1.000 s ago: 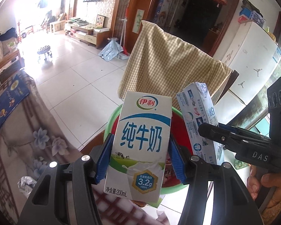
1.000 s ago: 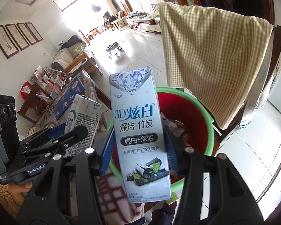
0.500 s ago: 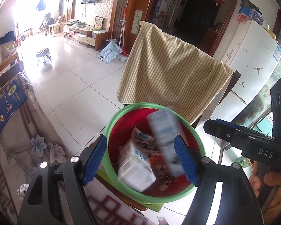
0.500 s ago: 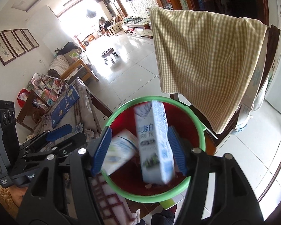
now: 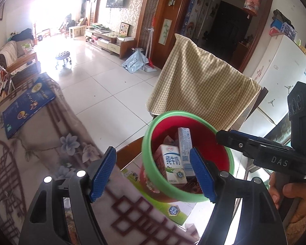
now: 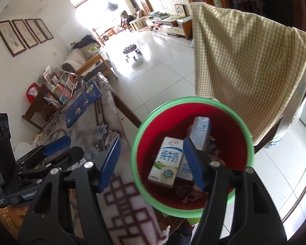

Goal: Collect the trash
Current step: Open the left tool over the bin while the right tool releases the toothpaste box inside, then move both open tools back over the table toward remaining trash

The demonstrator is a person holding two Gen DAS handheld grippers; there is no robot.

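Note:
A red bin with a green rim (image 5: 163,115) (image 6: 193,100) stands beside the table. Inside it lie a white milk carton (image 5: 173,163) (image 6: 167,161) and a toothpaste box (image 5: 184,143) (image 6: 201,130) on other trash. My left gripper (image 5: 153,173) is open and empty, above the bin's near rim. My right gripper (image 6: 151,163) is open and empty, above the bin's left rim. The right gripper also shows in the left wrist view (image 5: 265,151), and the left gripper in the right wrist view (image 6: 51,149).
A table with a floral cloth (image 5: 51,134) (image 6: 104,130) lies left of the bin, with a blue box (image 5: 28,106) (image 6: 83,102) on it. A chair draped in checked cloth (image 5: 202,89) (image 6: 244,61) stands behind the bin. A flat green carton (image 5: 173,210) lies under the bin.
Both grippers opened. The milk carton dropped from the left gripper and the toothpaste box from the right into the bin, where they now rest. Both grippers have drawn back slightly.

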